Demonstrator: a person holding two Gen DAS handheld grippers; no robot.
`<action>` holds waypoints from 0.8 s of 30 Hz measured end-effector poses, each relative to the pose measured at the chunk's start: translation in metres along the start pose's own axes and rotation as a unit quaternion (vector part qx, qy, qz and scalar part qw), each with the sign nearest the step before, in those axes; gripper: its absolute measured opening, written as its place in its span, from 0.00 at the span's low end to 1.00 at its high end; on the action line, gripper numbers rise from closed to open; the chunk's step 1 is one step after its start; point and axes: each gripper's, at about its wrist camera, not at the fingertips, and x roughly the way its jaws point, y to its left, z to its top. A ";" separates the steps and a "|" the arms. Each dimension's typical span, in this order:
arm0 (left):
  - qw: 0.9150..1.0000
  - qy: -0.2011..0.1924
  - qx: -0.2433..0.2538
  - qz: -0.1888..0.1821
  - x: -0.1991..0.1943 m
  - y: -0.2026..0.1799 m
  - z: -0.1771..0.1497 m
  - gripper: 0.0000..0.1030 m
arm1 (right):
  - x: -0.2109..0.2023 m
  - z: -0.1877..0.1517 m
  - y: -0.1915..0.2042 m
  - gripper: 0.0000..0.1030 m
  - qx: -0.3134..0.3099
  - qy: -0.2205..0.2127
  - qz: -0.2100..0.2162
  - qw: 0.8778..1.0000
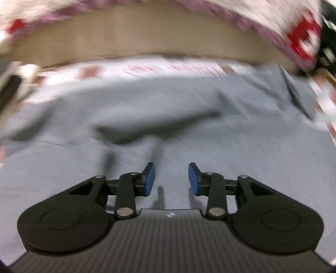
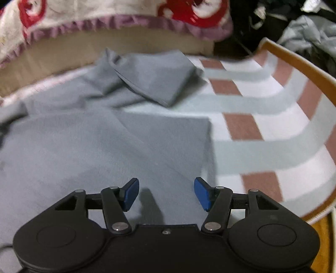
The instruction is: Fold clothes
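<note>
The shirt [image 2: 84, 134] lies spread on a mat [image 2: 262, 109], covering its left part; the mat's right part lies bare. One sleeve [image 2: 159, 77] lies at the shirt's far right corner, partly over the mat. Behind the mat runs a low board [image 1: 147, 37], and a frilled cloth [image 2: 105, 12] hangs over it from above. A heap of clothes [image 2: 304, 27] sits beyond the mat's far right corner. The left gripper [image 1: 171, 178] hangs over the middle of the shirt, fingers spread with nothing between them. The right gripper [image 2: 166, 193] hangs near the shirt's right edge, likewise spread, one fingertip [image 2: 201, 193] just beside that edge.
</note>
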 end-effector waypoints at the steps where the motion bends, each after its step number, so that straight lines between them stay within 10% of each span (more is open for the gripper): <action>1: 1.000 -0.019 -0.013 0.019 -0.005 0.014 0.005 0.43 | -0.002 0.002 0.006 0.62 -0.006 -0.006 0.005 1.000; 6: 0.982 -0.108 -0.088 0.131 -0.021 0.105 0.061 0.58 | -0.006 0.005 0.036 0.62 -0.035 -0.018 0.020 0.999; 24: 0.968 0.022 -0.217 0.122 0.085 0.273 0.063 0.61 | 0.075 0.142 0.154 0.61 -0.280 -0.028 0.067 0.957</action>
